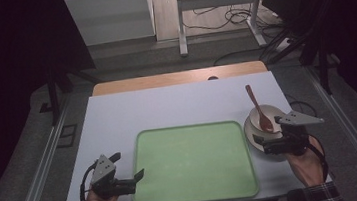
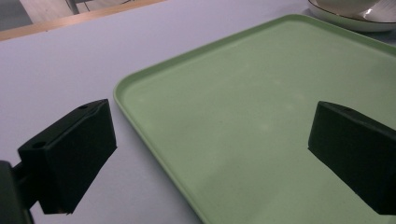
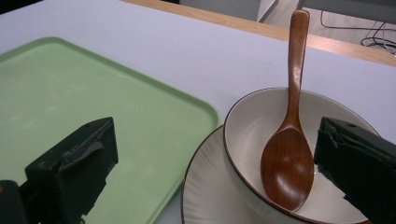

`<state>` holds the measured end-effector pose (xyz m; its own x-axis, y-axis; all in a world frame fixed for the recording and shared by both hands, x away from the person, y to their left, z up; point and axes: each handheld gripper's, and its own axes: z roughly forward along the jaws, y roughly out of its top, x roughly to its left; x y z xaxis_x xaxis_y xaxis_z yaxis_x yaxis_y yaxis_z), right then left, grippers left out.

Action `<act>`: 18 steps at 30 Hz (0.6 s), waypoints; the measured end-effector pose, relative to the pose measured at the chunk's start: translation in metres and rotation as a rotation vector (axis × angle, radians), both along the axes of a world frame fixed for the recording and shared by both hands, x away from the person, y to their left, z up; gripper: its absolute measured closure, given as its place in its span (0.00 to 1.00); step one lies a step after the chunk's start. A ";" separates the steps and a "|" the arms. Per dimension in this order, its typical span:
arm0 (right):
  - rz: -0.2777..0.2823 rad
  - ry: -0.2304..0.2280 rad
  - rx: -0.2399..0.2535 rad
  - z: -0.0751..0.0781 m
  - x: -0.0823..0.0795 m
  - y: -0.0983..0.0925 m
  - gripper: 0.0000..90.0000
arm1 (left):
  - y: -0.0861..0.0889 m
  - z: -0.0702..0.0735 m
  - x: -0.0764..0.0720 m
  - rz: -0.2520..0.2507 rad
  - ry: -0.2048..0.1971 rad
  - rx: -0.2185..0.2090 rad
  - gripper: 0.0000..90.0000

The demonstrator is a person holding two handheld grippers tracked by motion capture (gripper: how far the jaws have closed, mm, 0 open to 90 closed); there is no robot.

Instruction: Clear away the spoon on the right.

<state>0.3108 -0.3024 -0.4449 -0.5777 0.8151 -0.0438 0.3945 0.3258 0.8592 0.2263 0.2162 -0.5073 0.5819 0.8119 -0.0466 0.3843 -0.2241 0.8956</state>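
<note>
A white table [image 1: 167, 106] fills mid-frame, an empty green tray [image 1: 193, 163] at lower centre. At right, a plate [image 1: 251, 134] carries a bowl [image 1: 257, 115] holding a wooden spoon [image 1: 259, 109]. Right gripper [image 1: 272, 146] and left gripper [image 1: 130, 182] both gape empty. Likely the opening reach: next, closing on the bowl's rim.

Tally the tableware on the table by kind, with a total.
Tray: 1, green
Plate: 1, white
Bowl: 1, standing on the plate
Spoon: 1, brown wood, resting in the bowl
Total: 4
</note>
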 end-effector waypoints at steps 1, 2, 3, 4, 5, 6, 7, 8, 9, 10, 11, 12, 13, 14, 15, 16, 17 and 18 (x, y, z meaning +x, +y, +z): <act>0.000 0.000 0.000 0.000 0.000 0.000 0.00 | 0.000 0.000 0.000 0.001 0.000 -0.001 0.01; -0.003 0.006 -0.015 0.001 0.003 0.000 0.00 | 0.000 0.000 0.000 0.002 0.000 -0.001 0.01; -0.003 0.006 -0.015 0.001 0.003 0.000 0.00 | 0.000 0.000 0.000 0.003 0.000 -0.001 0.01; -0.002 0.006 -0.016 0.001 0.003 0.000 0.00 | 0.000 0.000 0.000 0.003 0.000 -0.001 0.01; -0.002 0.006 -0.014 0.002 0.005 0.000 0.00 | 0.000 0.000 0.000 0.003 -0.001 0.000 0.01; -0.002 0.007 -0.012 0.003 0.007 0.000 0.00 | 0.000 0.000 0.000 0.004 -0.001 0.002 0.01; -0.002 0.007 -0.012 0.003 0.007 0.000 0.00 | 0.000 0.000 0.000 0.004 -0.001 0.003 0.01; -0.005 0.005 -0.010 0.004 0.008 0.000 0.00 | 0.000 0.000 0.000 0.004 -0.002 0.003 0.01; -0.010 0.005 -0.013 0.005 0.010 0.000 0.00 | 0.000 0.000 0.000 0.005 -0.002 0.001 0.01; -0.015 0.006 -0.012 0.006 0.012 0.000 0.00 | 0.000 0.000 0.000 0.005 -0.002 0.003 0.01; -0.015 0.006 -0.012 0.006 0.012 0.000 0.00 | 0.000 0.000 0.000 0.005 -0.002 0.003 0.01; -0.021 0.010 -0.022 0.007 0.015 0.000 0.00 | 0.000 0.000 0.000 0.005 -0.002 0.002 0.01; -0.021 0.010 -0.022 0.007 0.015 0.000 0.00 | 0.000 0.000 0.000 0.006 -0.003 0.002 0.01; -0.025 0.008 -0.028 0.007 0.016 0.001 0.00 | 0.000 0.000 0.000 0.006 -0.003 0.003 0.01; -0.031 0.018 -0.033 0.007 0.019 0.002 0.00 | 0.000 0.000 0.000 0.007 -0.002 0.002 0.01; -0.031 0.018 -0.033 0.007 0.019 0.002 0.00 | 0.000 0.000 0.000 0.007 -0.002 0.002 0.01; -0.033 0.018 -0.034 0.008 0.021 0.003 0.00 | 0.000 0.000 0.000 0.007 -0.003 0.004 0.01; -0.040 0.017 -0.037 0.008 0.023 0.003 0.00 | 0.000 0.000 0.000 0.007 -0.002 0.005 0.01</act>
